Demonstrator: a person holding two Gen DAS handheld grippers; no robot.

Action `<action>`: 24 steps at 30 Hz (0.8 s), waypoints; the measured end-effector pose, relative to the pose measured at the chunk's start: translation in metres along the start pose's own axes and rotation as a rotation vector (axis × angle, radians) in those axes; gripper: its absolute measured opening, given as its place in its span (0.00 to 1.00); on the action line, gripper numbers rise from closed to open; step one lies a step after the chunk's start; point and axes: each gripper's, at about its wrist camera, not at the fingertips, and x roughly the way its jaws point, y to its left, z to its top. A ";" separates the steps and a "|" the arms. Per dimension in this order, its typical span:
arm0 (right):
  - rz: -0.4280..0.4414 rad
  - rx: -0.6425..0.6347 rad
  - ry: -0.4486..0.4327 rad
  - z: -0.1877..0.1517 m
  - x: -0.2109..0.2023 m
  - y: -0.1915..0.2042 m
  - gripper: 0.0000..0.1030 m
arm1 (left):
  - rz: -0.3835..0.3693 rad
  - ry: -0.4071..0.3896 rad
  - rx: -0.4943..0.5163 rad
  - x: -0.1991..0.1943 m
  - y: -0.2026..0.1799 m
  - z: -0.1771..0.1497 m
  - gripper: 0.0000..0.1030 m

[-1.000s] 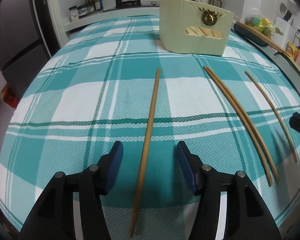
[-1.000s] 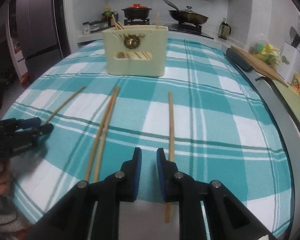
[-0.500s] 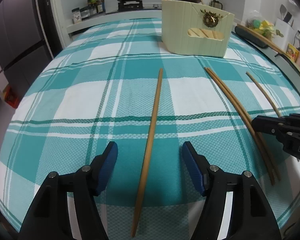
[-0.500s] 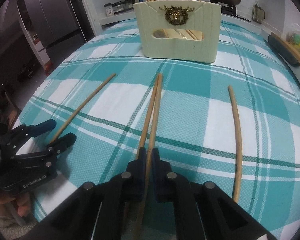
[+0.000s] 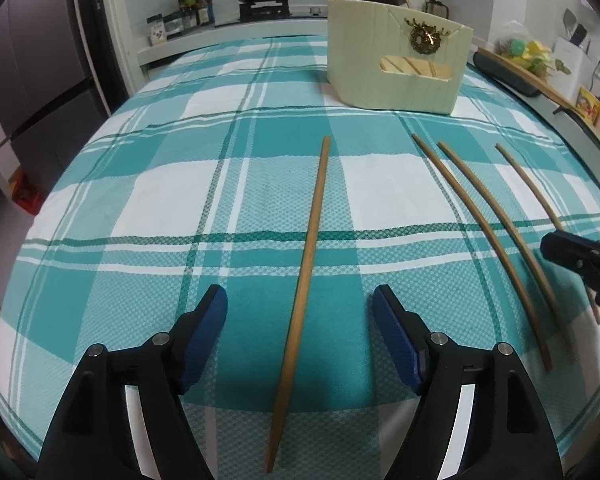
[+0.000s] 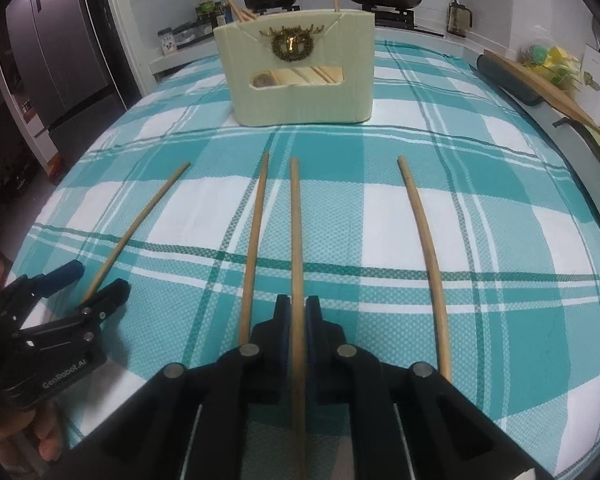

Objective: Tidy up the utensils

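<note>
So your right gripper [image 6: 297, 312] is clamped on one wooden chopstick [image 6: 296, 232], the pads pressed against it from both sides; behind the fingers the stick's near end runs down between the gripper's arms and off the bottom of the picture. Its neighbour, the second chopstick [image 6: 254, 240], lies just beside it on the plaid tablecloth [image 6: 480, 240], with its near end hidden behind your right gripper's left finger. A third chopstick [image 6: 424, 248] lies well to the right, its lower end covered by the gripper's arm. Your left gripper [image 5: 300, 332] has just been opening, and its blue pads [image 5: 208, 320] stand wide apart on either side of the fourth chopstick [image 5: 308, 248] without touching it; that stick lies flat on the cloth. From the left wrist view only the black tip of your right gripper shows at the right edge, so the grip cannot be read there. The cream utensil holder [image 6: 300, 80] stands upright at the far side of the cloth, with stick ends poking above its rim; what lies behind its front opening is hard to make out.
</note>
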 end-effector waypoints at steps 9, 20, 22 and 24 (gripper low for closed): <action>-0.114 0.031 -0.159 -0.026 -0.065 -0.059 0.44 | -0.100 0.003 0.022 -0.024 0.003 -0.014 0.86; -0.079 0.059 -0.094 -0.054 -0.062 -0.090 0.47 | -0.058 0.068 0.092 -0.016 -0.012 -0.024 0.97; -0.074 0.043 -0.100 -0.053 -0.063 -0.086 0.52 | -0.062 0.076 0.090 -0.015 -0.010 -0.024 0.97; -0.074 0.036 -0.099 -0.050 -0.062 -0.084 0.53 | -0.064 0.081 0.098 -0.017 -0.009 -0.023 0.96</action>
